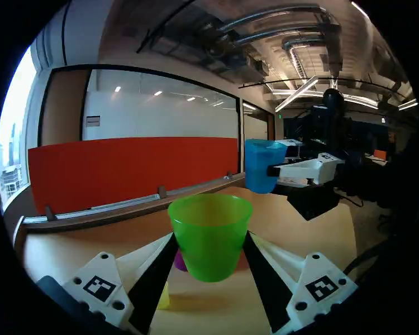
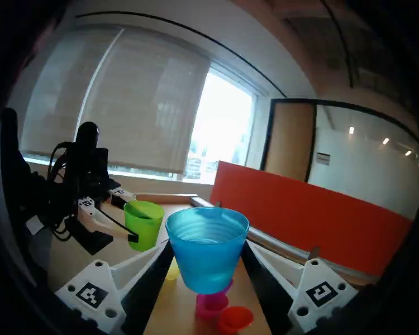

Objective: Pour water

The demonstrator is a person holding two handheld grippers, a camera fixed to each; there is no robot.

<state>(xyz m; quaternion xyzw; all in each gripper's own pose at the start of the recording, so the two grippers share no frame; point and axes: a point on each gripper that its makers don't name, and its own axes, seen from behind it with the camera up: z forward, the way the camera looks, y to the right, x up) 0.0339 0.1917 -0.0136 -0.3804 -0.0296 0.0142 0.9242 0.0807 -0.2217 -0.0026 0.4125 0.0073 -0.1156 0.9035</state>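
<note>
The left gripper [image 1: 210,245] is clamped on the green cup [image 1: 209,223], 1 finger pressing each side, with the cup upright and its open mouth just ahead of the fingertips. Ahead and to the right of it, slightly higher, the right gripper [image 2: 208,251] grips the blue cup [image 2: 208,271] the same way, both fingers against its walls. Water appears to lie inside the blue cup. The 2 cups are apart, both held above the wooden desk [image 1: 299,223]. Below the right gripper, on the desk, sit a magenta cup [image 2: 212,305], an orange cup [image 2: 236,319] and, to the left, a yellow cup [image 2: 173,272]. A red partition [image 1: 125,167] runs beyond the desk's far edge.
</note>
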